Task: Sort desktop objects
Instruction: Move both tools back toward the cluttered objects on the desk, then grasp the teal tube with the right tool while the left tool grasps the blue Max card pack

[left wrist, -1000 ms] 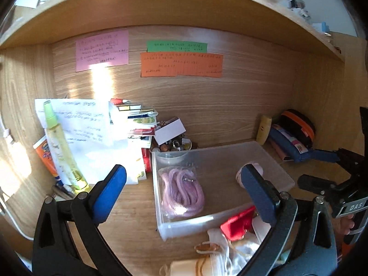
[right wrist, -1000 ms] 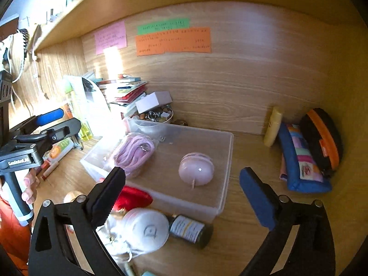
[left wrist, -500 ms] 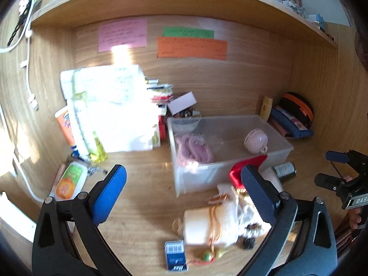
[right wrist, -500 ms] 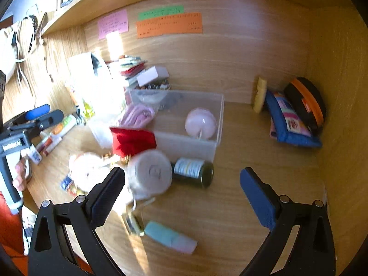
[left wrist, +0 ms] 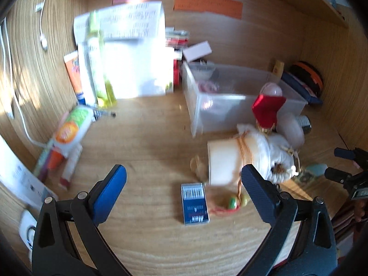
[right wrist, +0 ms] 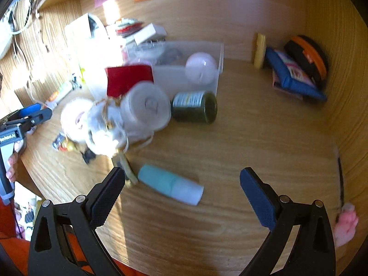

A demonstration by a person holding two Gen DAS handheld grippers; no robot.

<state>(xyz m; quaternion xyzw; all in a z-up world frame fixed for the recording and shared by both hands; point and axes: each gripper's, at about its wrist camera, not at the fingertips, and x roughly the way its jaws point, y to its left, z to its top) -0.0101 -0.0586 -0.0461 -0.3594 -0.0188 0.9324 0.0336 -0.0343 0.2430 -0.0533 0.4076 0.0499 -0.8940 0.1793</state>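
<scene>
A clear plastic bin (left wrist: 232, 105) (right wrist: 197, 46) stands at the back of the desk with a pink round object (right wrist: 201, 69) inside. In front of it lies a pile: a red pouch (right wrist: 128, 79), a white tape roll (right wrist: 147, 108), a white fluffy bundle (left wrist: 273, 154), a dark bottle (right wrist: 195, 107), a teal tube (right wrist: 170, 184) and a small blue box (left wrist: 194, 203). My left gripper (left wrist: 184, 191) is open and empty above the blue box. My right gripper (right wrist: 181, 188) is open and empty above the teal tube.
Papers and tubes (left wrist: 96, 69) lean at the back left. Tubes (left wrist: 69, 133) lie at the left edge. A blue pouch (right wrist: 296, 78) and a black-orange case (right wrist: 308, 55) sit in the right corner. A yellow bottle (right wrist: 260, 50) stands by the wall.
Both grippers have pulled back from the bin toward the desk's front edge. The pile, the blue box and the teal tube have come into view.
</scene>
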